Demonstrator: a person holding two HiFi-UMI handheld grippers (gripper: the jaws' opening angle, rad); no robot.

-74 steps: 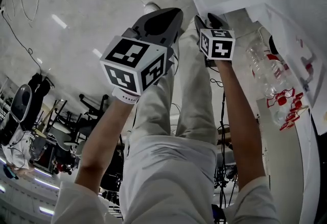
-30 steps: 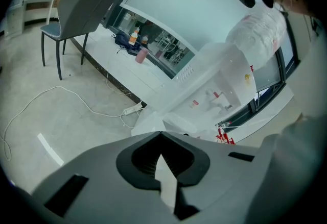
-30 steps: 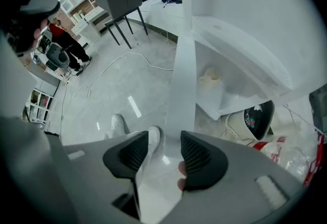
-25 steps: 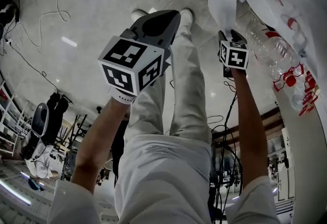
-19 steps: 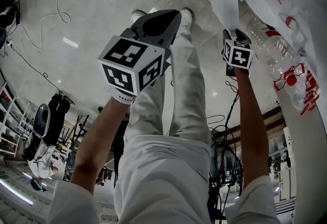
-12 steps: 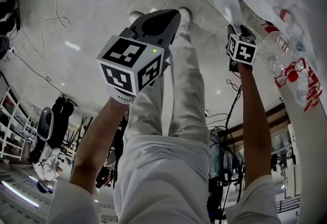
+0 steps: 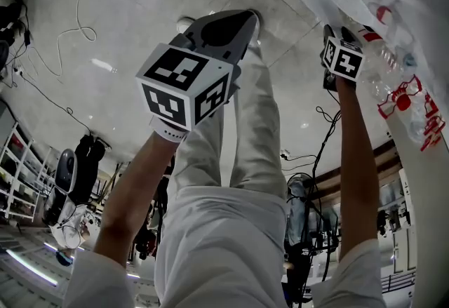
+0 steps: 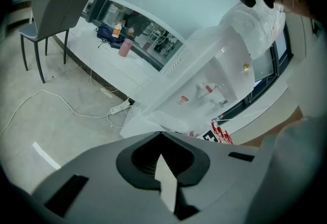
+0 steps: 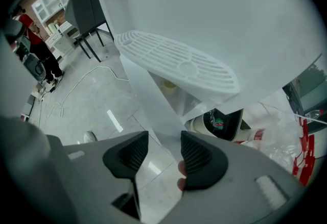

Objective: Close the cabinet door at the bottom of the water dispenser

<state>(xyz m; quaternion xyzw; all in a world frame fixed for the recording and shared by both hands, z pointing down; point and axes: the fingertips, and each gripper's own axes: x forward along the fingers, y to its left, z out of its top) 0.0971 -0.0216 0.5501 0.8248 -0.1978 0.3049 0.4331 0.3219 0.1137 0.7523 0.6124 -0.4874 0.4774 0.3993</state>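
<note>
A: What's changed in the last few secs?
B: Right gripper (image 9: 158, 149) went fwd & to the right, up to the water dispenser (image 9: 219, 8). Left gripper (image 8: 162, 152) barely shifted.
A: Jaws?
B: Right: spread, w/ the free edge of the cabinet door (image 9: 148, 103) standing in the gap btw the pads, not pinched. Can't tell if it touches either pad. Left: pressed together, nothing in them, well apart from the door.
A: And the door?
B: Swung out, below the drip tray (image 9: 179, 67). Cabinet interior shows behind it w/ a round container (image 9: 217, 122) inside.
A: Meaning for the task?
B: Approach looks done. Prob next is a nip or push on that edge to swing it shut. Closing itself not begun imo
</note>
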